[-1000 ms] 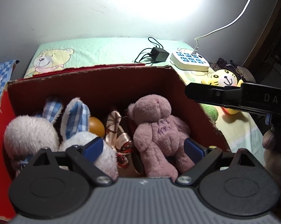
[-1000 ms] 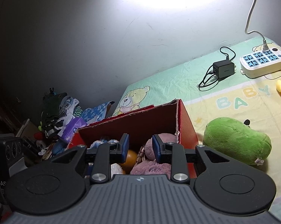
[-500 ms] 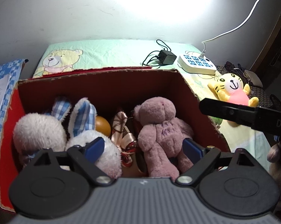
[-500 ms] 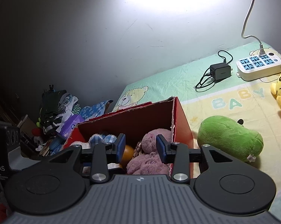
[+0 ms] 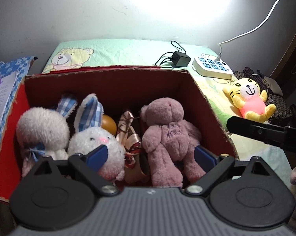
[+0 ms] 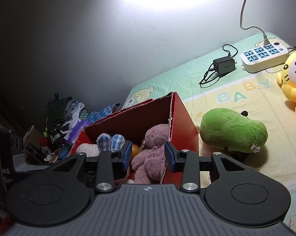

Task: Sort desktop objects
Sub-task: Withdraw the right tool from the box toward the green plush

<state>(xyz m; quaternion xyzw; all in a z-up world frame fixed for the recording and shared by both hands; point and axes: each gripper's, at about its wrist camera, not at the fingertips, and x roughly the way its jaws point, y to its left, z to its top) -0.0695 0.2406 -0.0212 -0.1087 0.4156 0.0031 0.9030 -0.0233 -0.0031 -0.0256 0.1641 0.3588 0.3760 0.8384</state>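
A red cardboard box (image 5: 118, 82) (image 6: 185, 122) stands on a baby-print mat. In it lie a white bunny (image 5: 93, 139), a pink teddy bear (image 5: 167, 131) (image 6: 153, 143), an orange ball (image 5: 108, 123) and a patterned ribbon piece (image 5: 128, 129). My left gripper (image 5: 151, 155) hangs open over the box's near side, one finger by the bunny and one by the bear's leg. My right gripper (image 6: 148, 155) is open and empty above the box's right end; it shows as a black bar (image 5: 266, 133). A green plush (image 6: 232, 129) and a yellow tiger plush (image 5: 248, 98) (image 6: 293, 74) lie on the mat.
A white power strip (image 5: 212, 67) (image 6: 264, 58) with its cable and a black charger (image 5: 180, 59) (image 6: 223, 65) sit at the mat's back by the wall. Papers and blue cloth (image 5: 2, 90) lie left of the box, beside a dark pile of clutter (image 6: 59, 122).
My right gripper has shifted rightward and lower, uncovering the yellow tiger in the left wrist view, and its jaws have widened slightly. The left gripper has pulled back a little.
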